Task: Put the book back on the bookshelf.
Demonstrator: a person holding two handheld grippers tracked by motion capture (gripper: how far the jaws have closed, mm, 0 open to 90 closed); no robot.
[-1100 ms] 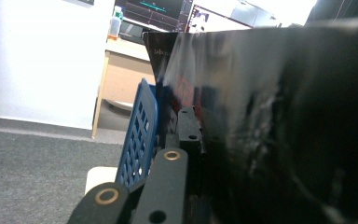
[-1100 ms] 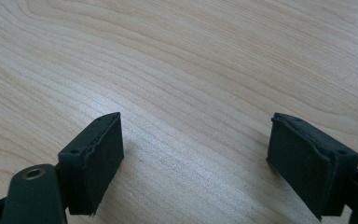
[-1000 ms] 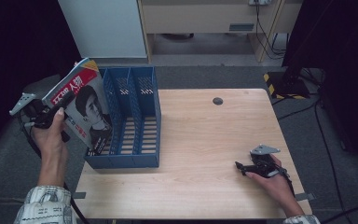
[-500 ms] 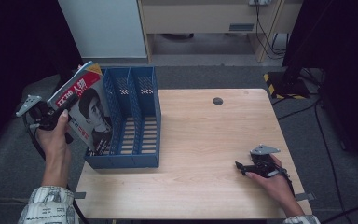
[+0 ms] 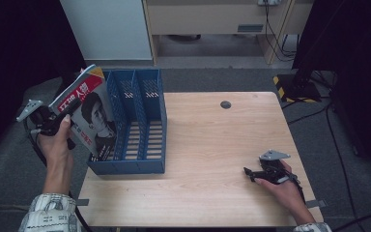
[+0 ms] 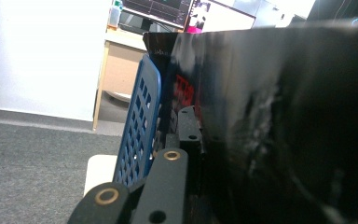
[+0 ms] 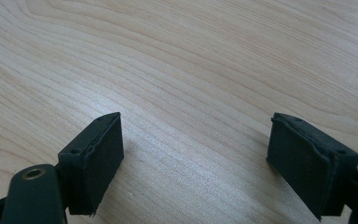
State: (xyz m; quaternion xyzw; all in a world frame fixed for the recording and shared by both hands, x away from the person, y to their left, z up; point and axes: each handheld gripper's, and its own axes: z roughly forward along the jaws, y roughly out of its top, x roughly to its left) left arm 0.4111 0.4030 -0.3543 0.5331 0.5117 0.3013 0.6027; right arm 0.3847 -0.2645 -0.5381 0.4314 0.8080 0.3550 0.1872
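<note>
My left gripper [image 5: 65, 117] is off the table's left edge, shut on a red-and-white magazine [image 5: 89, 116] with a portrait on its cover. The magazine is held upright and tilted, its lower edge against the left side of the blue three-slot file holder [image 5: 130, 166]. In the left gripper view the dark magazine [image 6: 284, 121] is close to the lens, with one of the gripper's fingers [image 6: 188, 128] against it and the holder's wall [image 6: 137, 126] just behind. My right gripper [image 5: 251, 173] rests on the wooden table [image 5: 212, 140] near the front right. Its jaws [image 7: 196, 149] stand open over bare wood [image 7: 191, 56].
A small black round cap [image 5: 225, 104] sits in the tabletop near the far edge. Beyond the table stand a white cabinet [image 5: 106, 29] and a wooden desk with cables. A yellow-and-black striped base [image 5: 294, 87] is on the floor at the right.
The magazine and the left hand have edged slightly right, toward the file holder. The right hand has stayed where it was.
</note>
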